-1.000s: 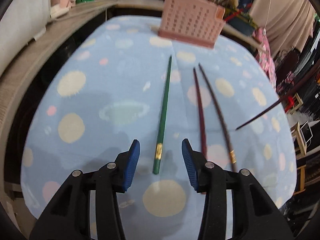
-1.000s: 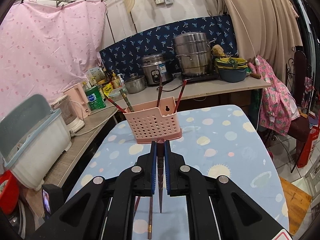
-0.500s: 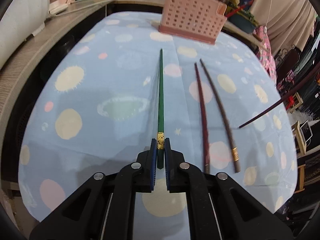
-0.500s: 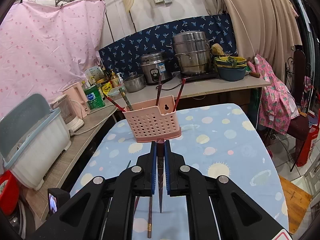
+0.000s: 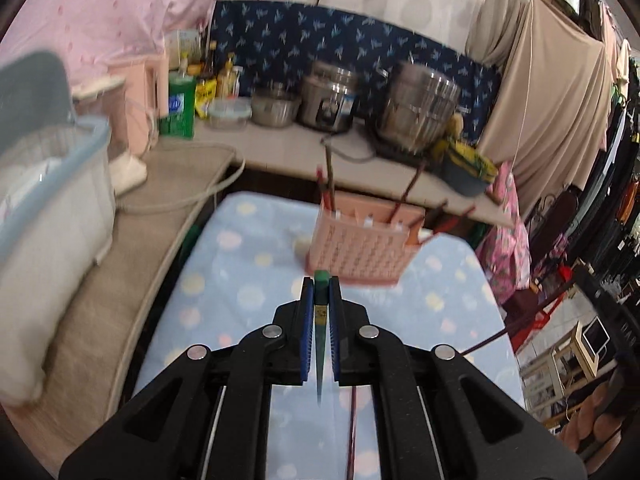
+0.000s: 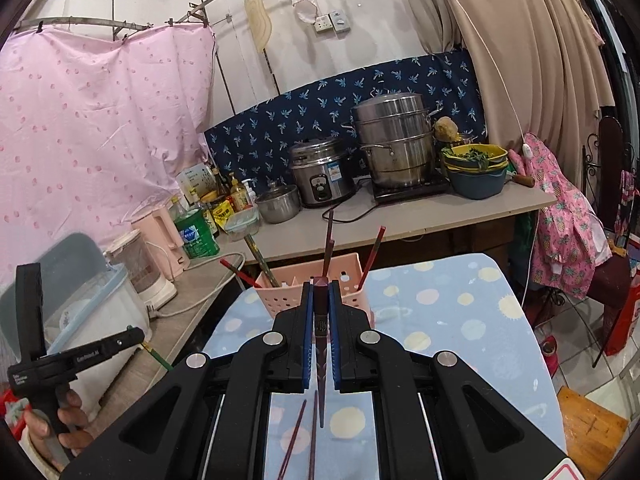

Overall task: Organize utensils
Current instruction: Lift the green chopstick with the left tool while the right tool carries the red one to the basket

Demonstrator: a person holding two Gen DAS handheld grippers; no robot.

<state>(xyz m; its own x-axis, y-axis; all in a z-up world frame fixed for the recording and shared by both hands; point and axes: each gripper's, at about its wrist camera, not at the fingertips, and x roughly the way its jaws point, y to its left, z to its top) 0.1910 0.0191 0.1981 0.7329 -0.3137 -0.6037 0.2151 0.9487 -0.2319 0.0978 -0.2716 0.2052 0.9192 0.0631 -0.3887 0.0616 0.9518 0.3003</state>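
Observation:
My left gripper [image 5: 320,285] is shut on a green chopstick [image 5: 321,322], held up in the air with its thin tip hanging back toward the camera. Beyond it, at the far end of the blue spotted table [image 5: 248,264], stands the pink slotted basket [image 5: 360,246] with several chopsticks upright in it. My right gripper [image 6: 320,289] is shut on a dark red chopstick [image 6: 320,320], just in front of the basket [image 6: 276,296]. Two dark red chopsticks [image 6: 296,434] lie on the cloth below it. In the right wrist view the left gripper [image 6: 138,335] is at the lower left, held by a hand [image 6: 64,420].
A counter [image 6: 440,220] behind the table carries steel pots [image 6: 394,140], a rice cooker [image 6: 320,176], bowls and bottles. A pink kettle [image 6: 158,240] and a lidded plastic box [image 5: 44,208] stand along the left counter. Clothes and a chair crowd the right side.
The left gripper shut on the green chopstick, then lifted it off the cloth and tipped up to face the basket. The right gripper drew a little nearer to the basket with its chopstick.

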